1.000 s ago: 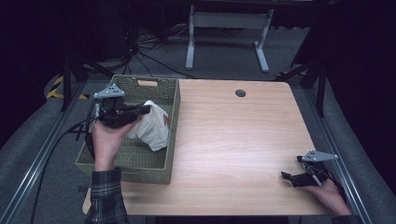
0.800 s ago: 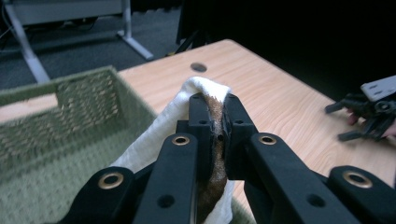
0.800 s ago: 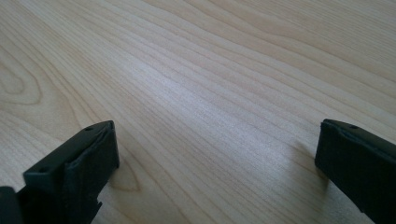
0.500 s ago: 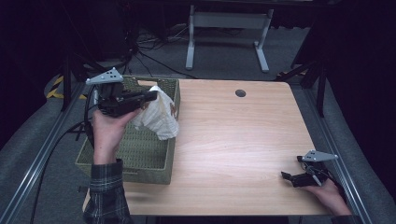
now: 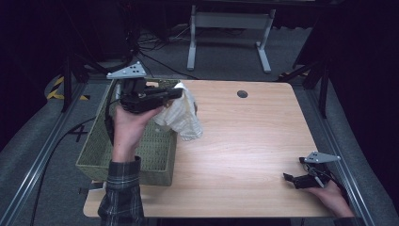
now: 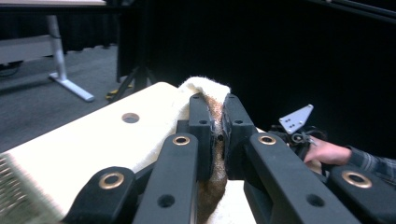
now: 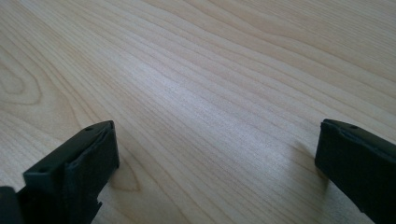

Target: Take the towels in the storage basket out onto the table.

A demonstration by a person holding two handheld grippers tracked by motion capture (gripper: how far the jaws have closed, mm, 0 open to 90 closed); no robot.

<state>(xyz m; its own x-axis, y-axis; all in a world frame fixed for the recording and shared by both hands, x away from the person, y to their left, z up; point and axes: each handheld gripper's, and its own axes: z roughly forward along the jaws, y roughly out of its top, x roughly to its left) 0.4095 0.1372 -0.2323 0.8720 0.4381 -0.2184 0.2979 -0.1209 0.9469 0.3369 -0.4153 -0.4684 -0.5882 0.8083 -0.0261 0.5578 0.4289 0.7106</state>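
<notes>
A light wooden rectangular table (image 5: 244,146) with rounded corners is shown, a small dark round hole (image 5: 242,93) being set near its far edge. Beyond it, a grey metal stand with splayed feet (image 5: 229,28) is seen on the grey carpeted floor (image 5: 42,141). Black cables (image 5: 157,44) are laid nearby, beside yellow-and-black striped tape (image 5: 57,87).

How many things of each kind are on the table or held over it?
Cream cloth, pinched in the left claw: 1
Green woven basket: 1
Claws, left and right claw: 2
Total: 4
</notes>
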